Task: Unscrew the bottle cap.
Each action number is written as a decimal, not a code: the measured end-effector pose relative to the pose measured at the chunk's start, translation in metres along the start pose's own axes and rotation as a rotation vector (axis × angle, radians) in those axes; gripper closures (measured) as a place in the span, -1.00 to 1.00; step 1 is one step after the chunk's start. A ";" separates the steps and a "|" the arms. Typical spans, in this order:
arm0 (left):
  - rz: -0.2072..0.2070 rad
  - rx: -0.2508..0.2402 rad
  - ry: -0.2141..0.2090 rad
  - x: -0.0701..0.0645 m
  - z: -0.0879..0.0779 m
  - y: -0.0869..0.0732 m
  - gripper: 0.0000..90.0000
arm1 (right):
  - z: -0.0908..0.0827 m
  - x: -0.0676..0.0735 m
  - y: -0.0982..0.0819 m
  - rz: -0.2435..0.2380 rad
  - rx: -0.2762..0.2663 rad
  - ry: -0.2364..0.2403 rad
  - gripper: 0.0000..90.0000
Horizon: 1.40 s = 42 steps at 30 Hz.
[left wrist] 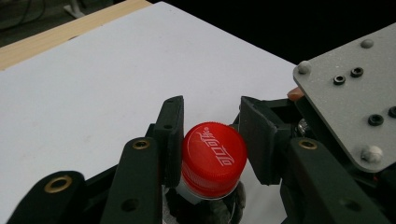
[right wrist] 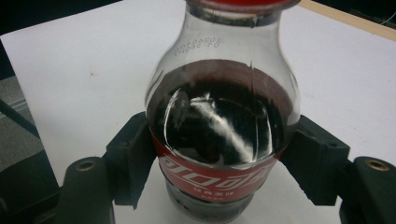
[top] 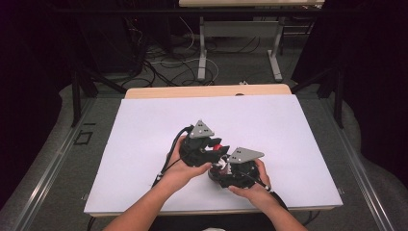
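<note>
Now we have 2 grips stacked along 1 axis. Our right gripper (right wrist: 224, 154) clamps the bottle (right wrist: 223, 121) at its red label, in the lower middle of the right gripper view, its neck rising toward the top edge. Our left gripper (left wrist: 212, 144) has its jaws shut on the red cap (left wrist: 213, 158), centre-bottom of the left gripper view. In the high view both meet just below the centre of the white table (top: 144, 130). We judge that unscrewing turns on the left gripper sitting square over the bottle's upright axis.
</note>
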<state>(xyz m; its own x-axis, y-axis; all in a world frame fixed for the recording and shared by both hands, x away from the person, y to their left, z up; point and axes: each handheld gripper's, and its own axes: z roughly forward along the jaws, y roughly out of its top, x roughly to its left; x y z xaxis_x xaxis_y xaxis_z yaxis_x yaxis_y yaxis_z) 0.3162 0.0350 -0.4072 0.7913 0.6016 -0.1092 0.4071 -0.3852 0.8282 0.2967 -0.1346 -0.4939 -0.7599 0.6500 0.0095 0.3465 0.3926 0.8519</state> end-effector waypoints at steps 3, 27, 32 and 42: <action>-0.006 -0.003 -0.011 0.000 0.000 0.001 0.37 | -0.001 -0.001 0.000 -0.012 -0.001 0.001 -0.33; 0.070 0.042 -0.197 0.027 -0.007 -0.001 0.18 | 0.001 0.002 0.000 -0.013 0.013 0.046 -0.33; 0.084 0.052 -0.201 0.022 -0.005 -0.002 0.35 | 0.002 0.002 0.000 -0.018 0.019 0.044 -0.33; -0.026 -0.007 -0.020 0.003 -0.001 -0.003 0.37 | 0.002 0.001 -0.001 -0.003 0.010 -0.008 -0.33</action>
<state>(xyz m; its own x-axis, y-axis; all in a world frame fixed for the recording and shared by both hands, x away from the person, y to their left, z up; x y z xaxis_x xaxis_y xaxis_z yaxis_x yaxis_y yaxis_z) 0.3172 0.0390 -0.4095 0.7894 0.5973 -0.1420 0.4247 -0.3643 0.8288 0.2966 -0.1335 -0.4959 -0.7566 0.6538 0.0023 0.3496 0.4015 0.8465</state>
